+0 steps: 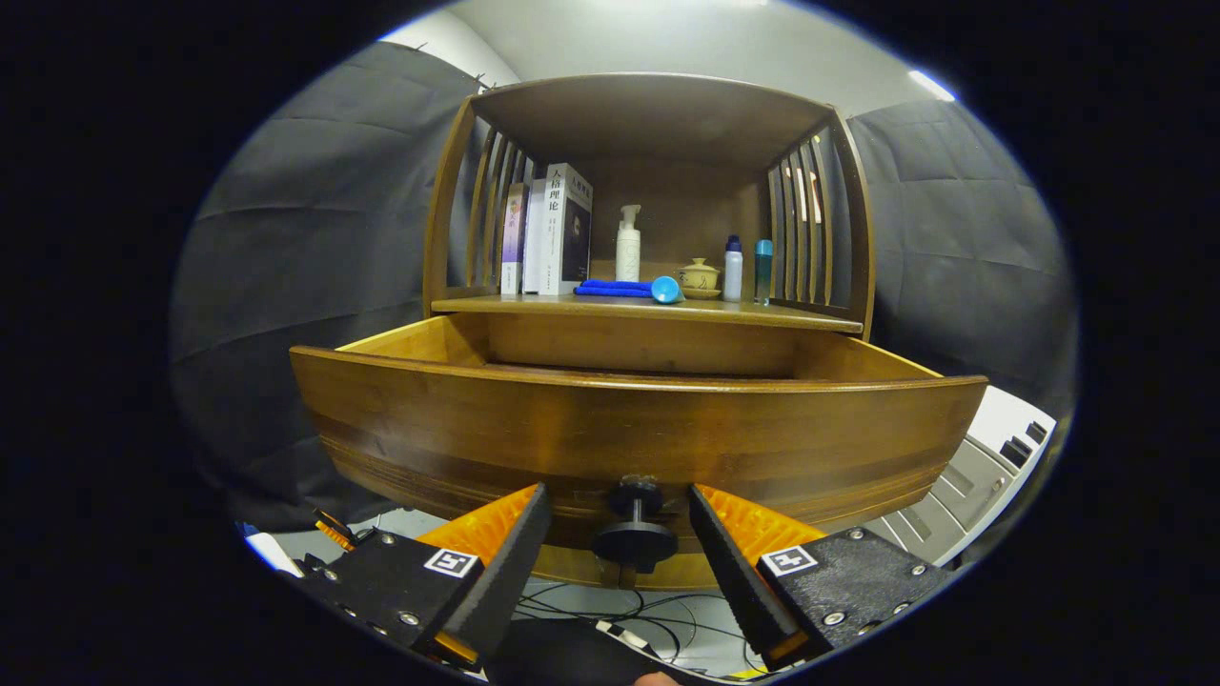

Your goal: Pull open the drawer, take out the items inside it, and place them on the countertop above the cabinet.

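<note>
Straddling the drawer knob, gripper fingers spread; interior hidden.

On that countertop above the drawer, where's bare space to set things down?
On the countertop, the front strip is bare ahead of the books and right of the blue roll. The back row from pump bottle to the two small bottles is crowded. The gripper is open around the drawer knob.

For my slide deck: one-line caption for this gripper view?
Open gripper straddles the knob of the pulled-out drawer, below a countertop holding books and bottles.
</note>
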{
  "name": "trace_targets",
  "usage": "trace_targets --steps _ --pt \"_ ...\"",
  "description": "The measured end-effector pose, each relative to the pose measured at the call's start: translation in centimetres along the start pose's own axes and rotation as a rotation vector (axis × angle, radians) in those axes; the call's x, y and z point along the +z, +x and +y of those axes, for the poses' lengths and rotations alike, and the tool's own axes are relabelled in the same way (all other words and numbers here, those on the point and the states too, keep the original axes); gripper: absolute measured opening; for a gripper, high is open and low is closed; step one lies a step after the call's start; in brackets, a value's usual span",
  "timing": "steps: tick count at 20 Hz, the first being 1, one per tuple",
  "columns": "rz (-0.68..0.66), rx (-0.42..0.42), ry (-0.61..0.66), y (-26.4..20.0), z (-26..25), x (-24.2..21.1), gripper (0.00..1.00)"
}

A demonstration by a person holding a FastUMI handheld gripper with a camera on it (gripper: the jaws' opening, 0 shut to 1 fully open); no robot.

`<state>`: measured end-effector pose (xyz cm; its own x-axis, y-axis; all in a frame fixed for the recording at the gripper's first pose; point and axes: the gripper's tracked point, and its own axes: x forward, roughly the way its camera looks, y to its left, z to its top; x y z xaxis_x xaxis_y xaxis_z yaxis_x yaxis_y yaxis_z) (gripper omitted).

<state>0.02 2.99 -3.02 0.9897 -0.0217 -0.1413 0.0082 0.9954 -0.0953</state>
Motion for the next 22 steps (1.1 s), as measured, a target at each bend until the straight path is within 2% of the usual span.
trace_targets --steps 8,16,22 --pt "-0.012 -0.022 0.004 2.4 -0.1 0.8 0.92" --pt "0.012 -0.057 0.062 7.6 -0.3 2.5 0.93" --pt "0.017 -0.059 0.059 10.4 -0.5 3.1 0.93"
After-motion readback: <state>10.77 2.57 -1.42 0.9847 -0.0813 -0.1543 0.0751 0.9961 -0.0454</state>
